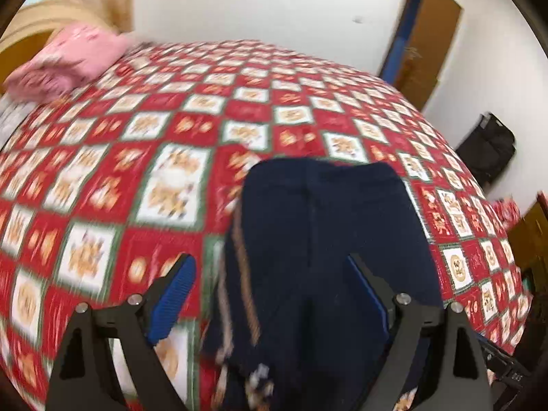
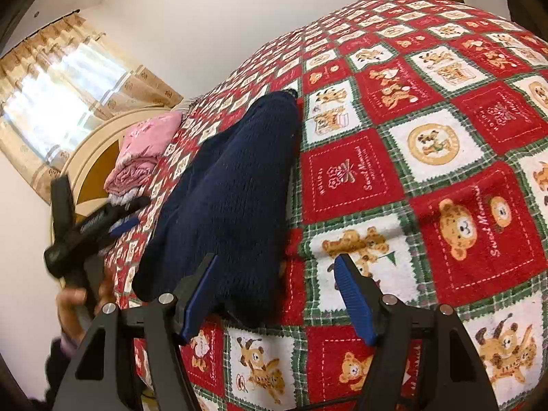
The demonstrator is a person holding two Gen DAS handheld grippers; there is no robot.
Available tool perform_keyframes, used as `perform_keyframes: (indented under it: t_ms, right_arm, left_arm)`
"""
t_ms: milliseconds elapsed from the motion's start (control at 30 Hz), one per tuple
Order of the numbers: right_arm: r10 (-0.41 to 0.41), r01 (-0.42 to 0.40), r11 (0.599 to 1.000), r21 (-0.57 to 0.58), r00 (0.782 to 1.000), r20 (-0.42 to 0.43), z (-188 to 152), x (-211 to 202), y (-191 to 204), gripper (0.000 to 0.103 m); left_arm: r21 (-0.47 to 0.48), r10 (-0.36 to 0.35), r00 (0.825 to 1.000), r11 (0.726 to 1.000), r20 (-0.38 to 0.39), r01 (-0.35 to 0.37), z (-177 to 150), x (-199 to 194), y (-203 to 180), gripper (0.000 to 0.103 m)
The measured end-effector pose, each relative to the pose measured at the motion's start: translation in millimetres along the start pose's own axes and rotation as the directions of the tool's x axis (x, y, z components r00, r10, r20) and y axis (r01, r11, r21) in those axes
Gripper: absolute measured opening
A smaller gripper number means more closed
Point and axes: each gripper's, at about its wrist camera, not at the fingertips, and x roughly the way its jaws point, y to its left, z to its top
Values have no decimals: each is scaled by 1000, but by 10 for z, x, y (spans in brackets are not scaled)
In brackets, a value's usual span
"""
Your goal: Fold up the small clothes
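Note:
A small navy knitted garment (image 1: 318, 239) lies on the red teddy-bear bedspread (image 1: 164, 130), folded lengthwise, with a tan striped edge on its left side. My left gripper (image 1: 270, 267) is open above its near end, the fingers either side of the striped edge. The garment also shows in the right wrist view (image 2: 233, 188). My right gripper (image 2: 275, 267) is open just over the garment's near right edge, holding nothing. The left gripper (image 2: 126, 212) appears there at the far left, held by a hand.
A folded pink cloth stack (image 1: 68, 58) sits at the head of the bed near the wooden headboard (image 2: 92, 150). A black bag (image 1: 489, 147) and a door (image 1: 424, 37) are beyond the bed. A curtained window (image 2: 61, 78) is behind the headboard.

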Motion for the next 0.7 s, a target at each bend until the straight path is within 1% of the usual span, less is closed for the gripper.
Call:
perform_keyframes:
  t_ms: [100,133,167,200,233,267,300,333,367,400,433,467,500,533,567,600,633,667,700]
  right_arm:
    - [-3,3,1000,-6,1000,-1,1,0,4,70]
    - [-5,5,1000,-3,1000,-1,9,-5,-11,70]
    - [-5,5,1000,3,1000,0,16,-13,-30,70]
    - [-6,6,1000,7,1000,1,20,-21,-46,70]
    - [-9,9,1000,13,1000,4,31,-33,-75,70]
    - [-14,14,1000,19,1000,8,42,-44,-107,70]
    - [-20,20,1000,25,1000,10,47,-50,-130,70]
    - [-25,24,999,32,1000,12,54,-57,-157,70]
    - [-27,27,999,37,1000,13,56,-60,-178,70]
    - [-30,29,998,48,999,13,60,-59,-211,70]
    - [-30,30,998,57,999,12,64,-52,-232,70]
    - [-30,29,997,65,1000,10,63,-43,-250,70]
    - [-28,28,997,69,1000,8,62,-33,-257,70]
    - [-25,24,997,76,1000,5,57,-20,-267,70]
    - [-22,22,997,79,1000,3,52,-9,-272,70]
    - [-22,21,997,80,1000,2,47,-8,-271,70]
    - [-22,22,997,79,1000,0,45,2,-269,70]
    - [-23,23,997,76,1000,-2,45,12,-264,70]
    - [-23,23,997,74,1000,-3,45,18,-261,70]
  left_arm:
    - [78,41,999,996,-31,-39,117,280,-88,90]
    - [86,64,996,995,-66,-58,150,414,-103,90]
    - [79,78,991,994,-107,-69,175,532,-96,90]
    - [67,72,988,996,-135,-64,191,595,-93,89]
    - [47,46,984,998,-172,-39,201,680,-92,87]
    - [36,29,982,999,-187,-23,204,706,-95,77]
    - [27,12,981,1000,-191,-7,214,720,-107,64]
    - [25,-3,982,1000,-191,8,220,715,-122,57]
    - [28,-25,981,999,-195,31,230,706,-146,40]
    - [39,-43,979,998,-199,52,227,688,-185,34]
    - [68,-45,981,996,-189,59,227,641,-233,32]
    - [87,-65,982,993,-177,82,234,593,-268,29]
    - [85,-104,980,989,-170,120,251,553,-262,28]
    - [62,-178,971,980,-159,190,278,499,-237,27]
    - [23,-275,951,960,-139,281,307,435,-176,27]
    - [-21,-365,924,931,-110,365,342,384,-99,24]
    - [-63,-449,890,893,-83,445,368,360,-18,23]
    - [-121,-561,825,825,-58,552,390,375,100,23]
    - [-154,-618,785,781,-49,606,402,420,158,23]
